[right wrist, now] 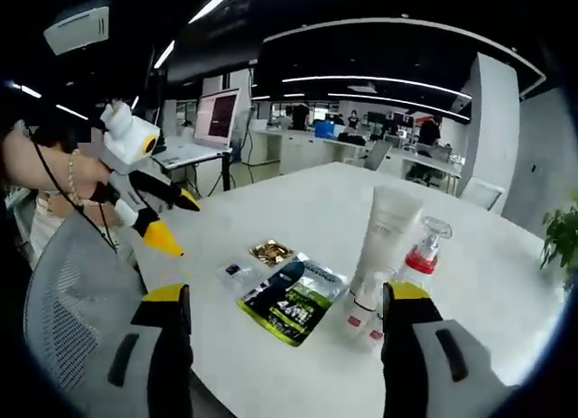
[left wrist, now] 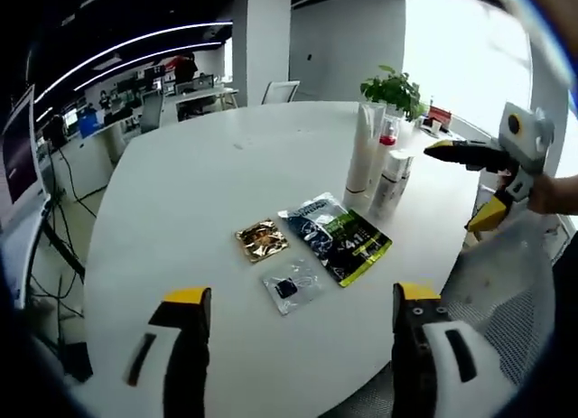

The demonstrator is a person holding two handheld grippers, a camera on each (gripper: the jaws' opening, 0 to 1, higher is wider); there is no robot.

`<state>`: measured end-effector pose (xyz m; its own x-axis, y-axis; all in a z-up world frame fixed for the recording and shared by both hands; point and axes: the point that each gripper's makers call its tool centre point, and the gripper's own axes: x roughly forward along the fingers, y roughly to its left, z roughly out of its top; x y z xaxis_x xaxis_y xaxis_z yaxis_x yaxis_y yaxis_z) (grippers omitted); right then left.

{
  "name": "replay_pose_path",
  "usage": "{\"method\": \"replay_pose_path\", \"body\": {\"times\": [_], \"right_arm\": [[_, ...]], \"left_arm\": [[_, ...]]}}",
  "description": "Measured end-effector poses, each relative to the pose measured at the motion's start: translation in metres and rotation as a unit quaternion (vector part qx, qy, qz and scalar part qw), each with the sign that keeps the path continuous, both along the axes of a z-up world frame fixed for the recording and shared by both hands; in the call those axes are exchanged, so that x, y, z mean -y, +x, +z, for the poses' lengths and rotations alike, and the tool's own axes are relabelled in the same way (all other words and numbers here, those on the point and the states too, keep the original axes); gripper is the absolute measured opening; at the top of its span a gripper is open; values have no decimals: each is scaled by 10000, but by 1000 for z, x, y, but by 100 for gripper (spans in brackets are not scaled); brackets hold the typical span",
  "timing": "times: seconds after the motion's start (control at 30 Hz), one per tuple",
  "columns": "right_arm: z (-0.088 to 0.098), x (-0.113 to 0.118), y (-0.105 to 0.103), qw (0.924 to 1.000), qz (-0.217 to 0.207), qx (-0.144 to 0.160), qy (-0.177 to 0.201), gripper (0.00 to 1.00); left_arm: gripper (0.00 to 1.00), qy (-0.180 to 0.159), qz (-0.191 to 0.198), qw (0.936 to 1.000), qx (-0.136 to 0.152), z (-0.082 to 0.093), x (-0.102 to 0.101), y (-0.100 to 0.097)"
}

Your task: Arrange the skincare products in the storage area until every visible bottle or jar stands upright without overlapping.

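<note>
On the round white table (left wrist: 199, 192), a tall white tube (left wrist: 363, 152) stands upright beside a clear spray bottle with a red collar (left wrist: 386, 138) and a small white bottle (left wrist: 393, 179). The right gripper view has the same tube (right wrist: 388, 233), spray bottle (right wrist: 423, 251) and small bottles (right wrist: 361, 319) close together. My left gripper (left wrist: 301, 294) is open over the table's near edge, holding nothing. My right gripper (right wrist: 287, 292) is open and empty too. It hangs just right of the bottles (left wrist: 459, 185) in the left gripper view.
Three flat sachets lie in front of the bottles: a gold one (left wrist: 262, 240), a blue-green pouch (left wrist: 339, 237) and a small clear one (left wrist: 291, 285). A potted plant (left wrist: 393, 88) stands behind. A grey mesh chair (right wrist: 72, 301) sits at the table edge. The left gripper (right wrist: 181, 224) is held open by a person's hand.
</note>
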<state>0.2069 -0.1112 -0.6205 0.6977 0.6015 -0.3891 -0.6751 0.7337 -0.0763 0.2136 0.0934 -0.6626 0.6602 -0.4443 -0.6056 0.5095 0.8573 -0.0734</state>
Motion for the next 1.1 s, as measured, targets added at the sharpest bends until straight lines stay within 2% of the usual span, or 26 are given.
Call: {"method": "replay_pose_path", "body": {"times": [0.1, 0.2, 0.3, 0.4, 0.47, 0.57, 0.63, 0.7, 0.73, 0.8, 0.83, 0.9, 1.1], "right_arm": [[2, 22, -3, 9995, -275, -31, 120, 93], [4, 38, -5, 9986, -460, -49, 249, 100], [3, 53, -6, 9973, -656, -87, 312, 100], [3, 64, -5, 9958, -815, -123, 390, 100], [5, 67, -6, 9942, -941, -121, 506, 100], [1, 70, -7, 9929, -1047, -124, 554, 100], [-5, 70, -7, 9920, -1104, -184, 591, 99], [-6, 70, -8, 9927, -1103, -227, 425, 100], [-4, 71, -6, 9926, -1112, -165, 464, 100], [-3, 73, -4, 9904, -1218, -228, 615, 99], [-2, 74, -5, 9899, -1247, -229, 631, 99], [-1, 74, -6, 9899, -1264, -192, 610, 99], [-8, 67, -8, 9919, -1162, -259, 438, 99]], "left_arm": [[91, -178, 177, 9997, 4, 6, -5, -6], [96, -175, 257, 9995, 95, 11, -9, -11], [99, -206, 250, 9995, 10, 12, -12, -20], [99, -148, 263, 9995, 69, 17, -13, -30], [99, -80, 263, 9995, 138, 20, -12, -38], [99, -235, 419, 9985, 260, 20, -17, -39], [99, -203, 479, 9982, 310, 18, -16, -41], [99, -229, 541, 9977, 325, 15, -15, -42], [99, -246, 575, 9975, 315, 13, -16, -42], [98, -3, 525, 9981, 312, 8, -18, -44], [97, 4, 527, 9979, 385, 10, -18, -42], [98, -125, 568, 9974, 431, 14, -15, -41], [97, -142, 484, 9982, 319, 7, -12, -42]]}}
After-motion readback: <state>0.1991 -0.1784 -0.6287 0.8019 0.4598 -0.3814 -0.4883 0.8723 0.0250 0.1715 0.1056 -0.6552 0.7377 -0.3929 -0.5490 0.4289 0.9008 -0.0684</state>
